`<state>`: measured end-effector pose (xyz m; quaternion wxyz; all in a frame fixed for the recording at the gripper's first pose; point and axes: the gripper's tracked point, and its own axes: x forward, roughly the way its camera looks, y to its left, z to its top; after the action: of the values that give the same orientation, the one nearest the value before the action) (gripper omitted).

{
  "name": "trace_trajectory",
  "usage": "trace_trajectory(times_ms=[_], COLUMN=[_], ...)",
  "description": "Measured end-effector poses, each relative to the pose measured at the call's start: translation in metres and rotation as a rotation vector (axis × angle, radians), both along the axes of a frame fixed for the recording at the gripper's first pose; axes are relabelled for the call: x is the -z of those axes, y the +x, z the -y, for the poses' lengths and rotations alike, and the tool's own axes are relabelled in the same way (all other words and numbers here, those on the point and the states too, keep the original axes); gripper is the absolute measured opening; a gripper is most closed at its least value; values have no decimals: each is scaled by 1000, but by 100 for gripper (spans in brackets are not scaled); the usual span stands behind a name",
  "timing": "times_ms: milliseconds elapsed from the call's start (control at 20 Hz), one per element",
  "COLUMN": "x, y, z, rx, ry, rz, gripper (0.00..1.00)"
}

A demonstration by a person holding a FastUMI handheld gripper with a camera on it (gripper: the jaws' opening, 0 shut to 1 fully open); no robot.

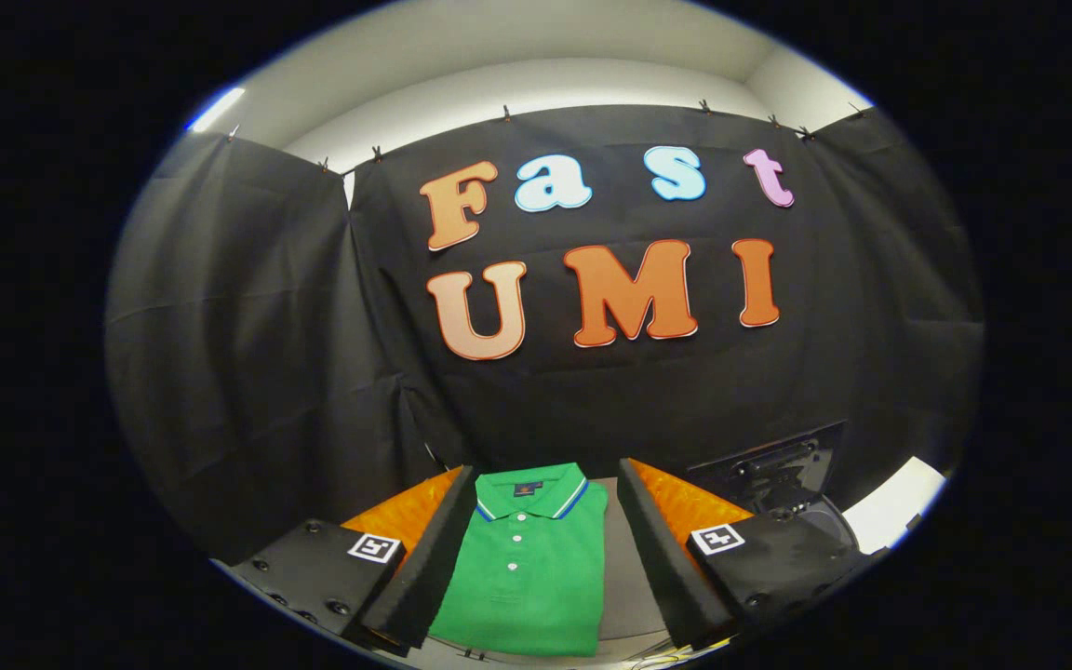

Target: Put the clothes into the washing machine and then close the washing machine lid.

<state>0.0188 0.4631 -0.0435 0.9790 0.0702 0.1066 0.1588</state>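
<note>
One fisheye camera, mounted on the tongs (536, 558), looking forward along the two fingers (429, 558), which rise from the bottom of the view, spread apart. Camera sits above the tabletop (627, 568), tilted slightly down but mostly level, facing the black cloth wall (313, 372) of the booth. Folded green shirt (527, 568) lies close in, between the fingers. Washing machine (778, 470) sits beyond the right finger. Ceiling (536, 56) curves in above the cloth.
</note>
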Motion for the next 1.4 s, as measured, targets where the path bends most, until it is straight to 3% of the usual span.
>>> trace_trajectory(times_ms=[450, 950, 1400], x=[86, 171, 171], y=[12, 9, 6], z=[-47, -78, -74], rx=[8, -36, -41], ry=[-103, -179, -181], rz=[-190, -411, -337], gripper=[98, 99, 96])
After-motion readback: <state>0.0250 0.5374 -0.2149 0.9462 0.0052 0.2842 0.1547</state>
